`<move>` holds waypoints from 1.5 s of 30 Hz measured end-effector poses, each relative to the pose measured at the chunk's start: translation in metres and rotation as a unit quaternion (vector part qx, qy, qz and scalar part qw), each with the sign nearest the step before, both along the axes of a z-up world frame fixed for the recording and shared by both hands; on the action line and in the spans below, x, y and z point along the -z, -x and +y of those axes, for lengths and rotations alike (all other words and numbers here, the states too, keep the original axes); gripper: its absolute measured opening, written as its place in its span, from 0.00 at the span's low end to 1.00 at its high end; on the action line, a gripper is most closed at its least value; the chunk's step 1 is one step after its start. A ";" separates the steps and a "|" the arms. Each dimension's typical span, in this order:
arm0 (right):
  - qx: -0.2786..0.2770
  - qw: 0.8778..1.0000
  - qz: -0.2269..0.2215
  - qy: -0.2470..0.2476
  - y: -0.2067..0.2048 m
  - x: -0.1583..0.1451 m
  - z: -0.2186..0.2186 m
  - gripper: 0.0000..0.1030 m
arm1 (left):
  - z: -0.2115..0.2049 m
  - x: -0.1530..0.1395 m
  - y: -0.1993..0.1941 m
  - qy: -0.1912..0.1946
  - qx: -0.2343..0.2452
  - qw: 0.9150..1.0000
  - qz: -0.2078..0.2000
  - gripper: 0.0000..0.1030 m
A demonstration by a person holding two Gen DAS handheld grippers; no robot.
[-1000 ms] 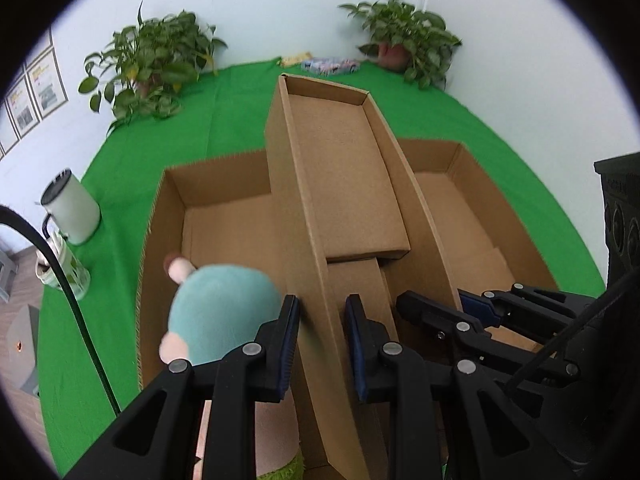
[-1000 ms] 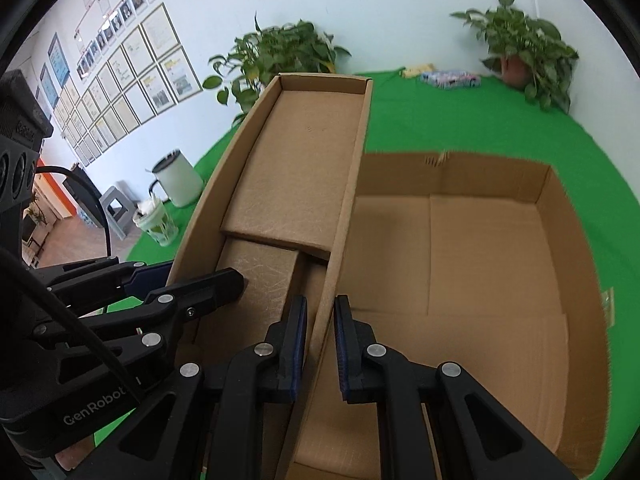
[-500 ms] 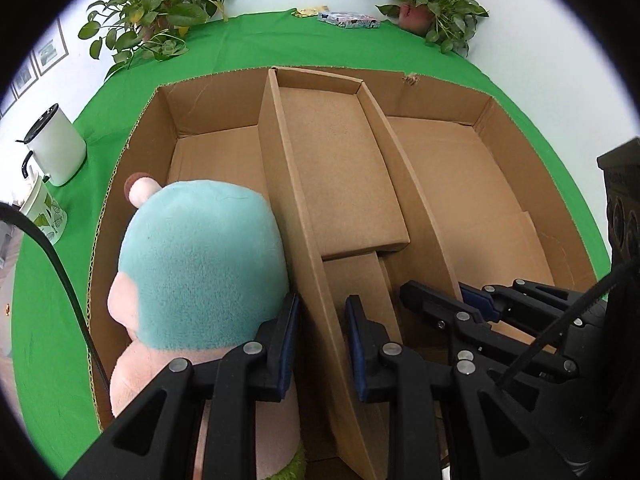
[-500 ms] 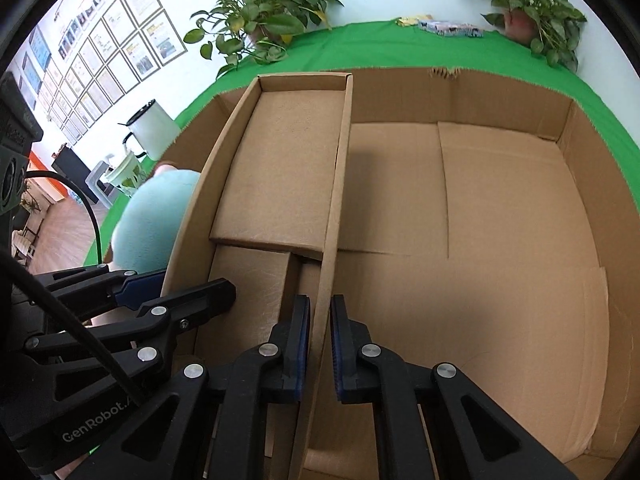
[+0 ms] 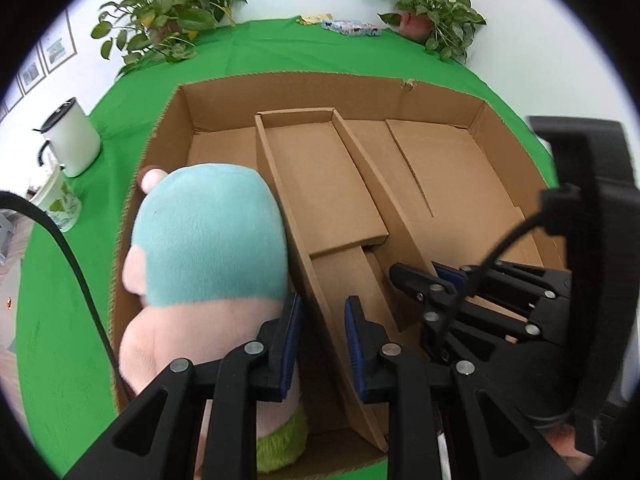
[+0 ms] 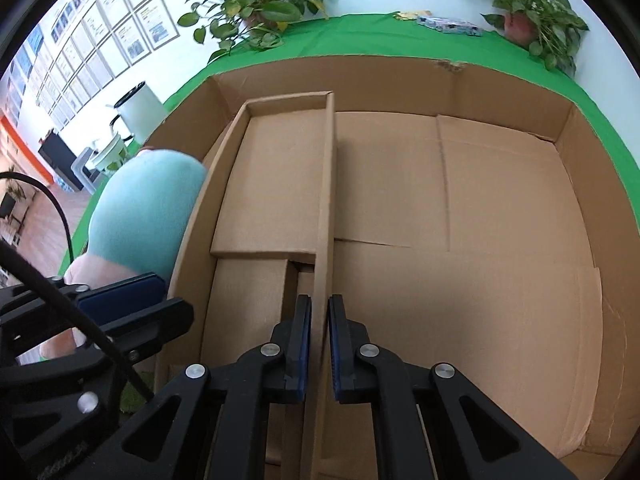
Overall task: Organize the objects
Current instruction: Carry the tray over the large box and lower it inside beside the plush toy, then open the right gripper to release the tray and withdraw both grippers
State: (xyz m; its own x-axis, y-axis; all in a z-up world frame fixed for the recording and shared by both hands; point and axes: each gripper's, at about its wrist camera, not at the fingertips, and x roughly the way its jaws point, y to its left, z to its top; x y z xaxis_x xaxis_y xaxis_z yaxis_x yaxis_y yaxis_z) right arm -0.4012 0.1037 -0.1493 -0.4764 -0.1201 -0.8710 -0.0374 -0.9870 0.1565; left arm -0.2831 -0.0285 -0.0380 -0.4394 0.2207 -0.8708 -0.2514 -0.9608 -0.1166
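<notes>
A large open cardboard box (image 5: pixel 280 80) (image 6: pixel 360 68) lies on the green cloth. Inside it, tilted, sits a narrow cardboard tray (image 5: pixel 320 184) (image 6: pixel 276 184). My left gripper (image 5: pixel 322 312) is shut on the tray's left wall, and my right gripper (image 6: pixel 320 308) is shut on its right wall. Each gripper shows in the other's view, the right gripper (image 5: pixel 420 280) and the left gripper (image 6: pixel 140 292). A plush toy (image 5: pixel 208 232) (image 6: pixel 148 216) with a teal head and pink body fills the big box's left part, pressed against the tray's left wall.
A white mug (image 5: pixel 74 136) and a printed cup (image 5: pixel 56 200) stand on the cloth left of the box. Two potted plants (image 5: pixel 168 24) (image 5: pixel 432 20) and a flat pack (image 5: pixel 352 27) sit at the far edge. The big box's right half holds nothing.
Both grippers have come down with the tray, which now sits lower inside the big box. The plush toy looms larger beside the left gripper.
</notes>
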 end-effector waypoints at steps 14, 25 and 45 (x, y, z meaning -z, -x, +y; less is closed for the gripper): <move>0.003 1.000 0.010 -0.008 -0.018 -0.004 -0.007 0.12 | -0.020 -0.017 -0.031 -0.026 -0.014 0.999 0.044 0.39; 0.009 0.996 0.086 -0.036 -0.063 -0.046 0.002 0.84 | -0.030 -0.050 -0.066 -0.008 -0.051 0.987 0.149 0.74; 0.026 0.988 0.143 -0.052 -0.155 -0.108 0.017 0.99 | -0.018 -0.102 -0.131 0.020 -0.090 0.968 0.232 0.77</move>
State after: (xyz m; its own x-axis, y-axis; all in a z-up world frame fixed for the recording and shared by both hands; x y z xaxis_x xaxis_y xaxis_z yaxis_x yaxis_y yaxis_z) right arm -0.2463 0.1210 -0.0410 -0.7078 -0.0064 -0.7064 -0.0574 -0.9961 0.0665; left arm -0.1521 -0.0462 0.0643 -0.8138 0.0751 -0.5762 -0.0962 -0.9953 0.0062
